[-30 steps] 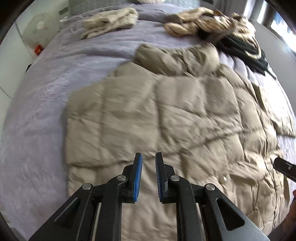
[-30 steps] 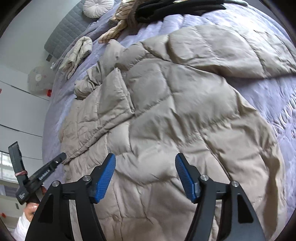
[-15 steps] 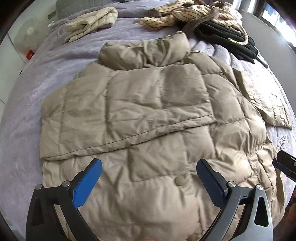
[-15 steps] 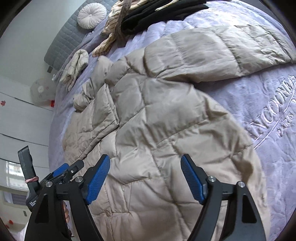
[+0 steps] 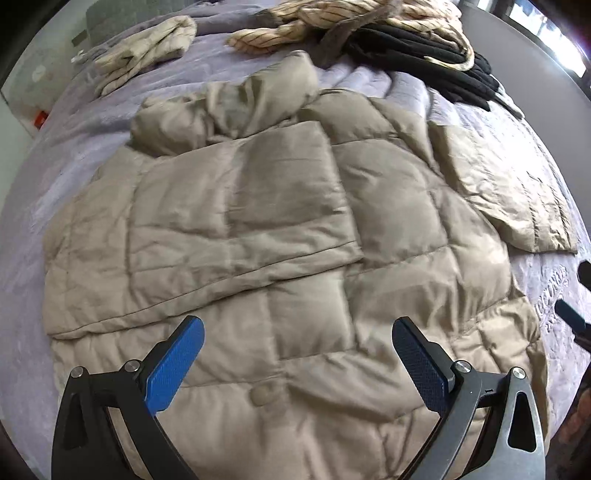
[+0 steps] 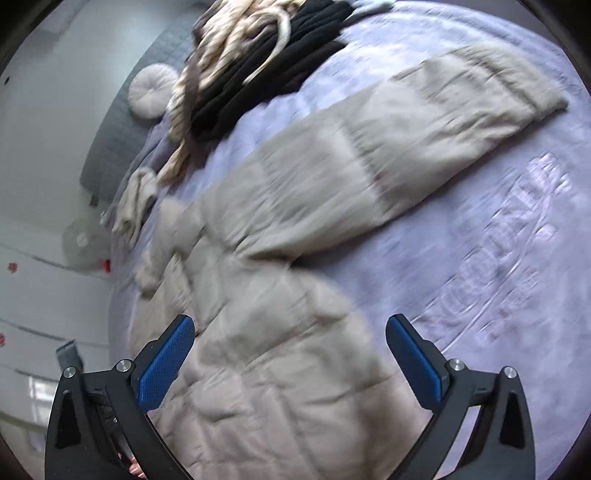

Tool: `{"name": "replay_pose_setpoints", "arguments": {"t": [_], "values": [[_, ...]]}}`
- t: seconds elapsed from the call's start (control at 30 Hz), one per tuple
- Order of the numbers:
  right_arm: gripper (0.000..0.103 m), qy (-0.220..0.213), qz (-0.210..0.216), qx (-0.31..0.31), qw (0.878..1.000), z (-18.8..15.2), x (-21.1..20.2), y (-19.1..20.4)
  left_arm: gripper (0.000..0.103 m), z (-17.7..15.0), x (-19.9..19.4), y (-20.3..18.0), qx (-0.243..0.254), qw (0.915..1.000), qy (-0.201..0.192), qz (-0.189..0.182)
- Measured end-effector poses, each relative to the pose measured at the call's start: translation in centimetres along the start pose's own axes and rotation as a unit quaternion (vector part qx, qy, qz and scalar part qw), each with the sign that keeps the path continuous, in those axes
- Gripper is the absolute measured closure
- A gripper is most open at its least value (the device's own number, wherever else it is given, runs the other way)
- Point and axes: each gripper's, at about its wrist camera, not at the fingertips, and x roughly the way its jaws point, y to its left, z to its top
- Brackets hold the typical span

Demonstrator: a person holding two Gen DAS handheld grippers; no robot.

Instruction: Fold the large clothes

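The quilted jacket (image 5: 295, 229) lay flat on the bed (image 6: 498, 229). Left claw (image 5: 297, 360) and right claw (image 6: 290, 354) stood open, empty. Soft, bulky, probably slippery: grip the outstretched sleeve (image 6: 406, 140) at its cuff.

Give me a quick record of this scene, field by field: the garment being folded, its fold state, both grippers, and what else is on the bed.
garment: beige puffer jacket, spread on the purple bedspread
fold state: one sleeve folded across the body; other sleeve still stretched out to the side
left gripper: open, holding nothing, above the jacket's lower part
right gripper: open, holding nothing, over the jacket's edge
other items: black garment, striped garment, cream folded garment, round cushion
image quality: right wrist view motion-blurred
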Motion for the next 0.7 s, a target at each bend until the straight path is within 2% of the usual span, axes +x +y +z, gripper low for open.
{"name": "replay_pose_setpoints", "arguments": {"t": [0.07,0.2,0.33,0.53,0.7], "values": [[0.000,0.003,-0.019,0.007,1.000,1.1,-0.1,-1.4,0.001,0.3,0.1,-1.2,0.009,1.0000,-0.002,-0.003],[0.000,0.010,-0.028,0.077,0.997,3.4,-0.2,-5.9,0.001,1.0,0.5,-3.0,0.020,0.9998,-0.001,-0.008],[0.000,-0.014,-0.023,0.140,0.990,6.1,-1.0,-10.7,0.001,1.7,1.3,-5.1,0.024,0.9995,0.004,-0.019],[0.000,-0.063,0.040,0.221,0.972,9.8,-1.2,-16.3,0.001,2.7,2.1,-7.2,0.026,0.9993,0.005,-0.026],[0.000,-0.080,0.099,0.268,0.955,12.7,0.2,-19.1,0.001,3.4,2.7,-8.8,0.023,0.9993,0.004,-0.028]]}}
